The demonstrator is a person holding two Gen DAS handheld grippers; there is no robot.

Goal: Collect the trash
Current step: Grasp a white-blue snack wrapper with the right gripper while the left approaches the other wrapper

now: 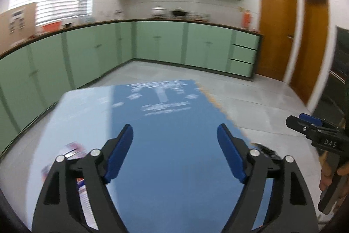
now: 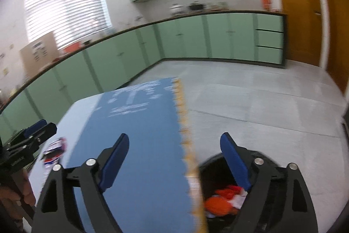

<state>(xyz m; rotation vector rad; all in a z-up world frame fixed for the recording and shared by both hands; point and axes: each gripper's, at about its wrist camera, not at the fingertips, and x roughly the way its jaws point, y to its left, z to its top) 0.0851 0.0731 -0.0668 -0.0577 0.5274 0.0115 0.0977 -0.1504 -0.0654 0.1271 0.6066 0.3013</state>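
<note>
My left gripper (image 1: 175, 153) hangs open above the blue mat (image 1: 165, 145) on the table, nothing between its blue pads. A crumpled red, white and blue wrapper (image 1: 73, 149) lies on the pale table top just left of its left finger. My right gripper (image 2: 175, 164) is open too and holds nothing; it hovers over the mat's fringed right edge. Below its right finger stands a black trash bin (image 2: 209, 169) with orange and white trash (image 2: 220, 203) inside. The same wrapper (image 2: 54, 152) shows at the left of the right wrist view, near the left gripper (image 2: 32, 134).
The table (image 1: 85, 106) stands in a kitchen with green cabinets (image 1: 157, 43) along the far walls. Grey tiled floor (image 2: 261, 106) spreads to the right of the table. Two wooden doors (image 1: 277, 25) are at the far right. A hand (image 1: 331, 176) holds the right gripper's handle.
</note>
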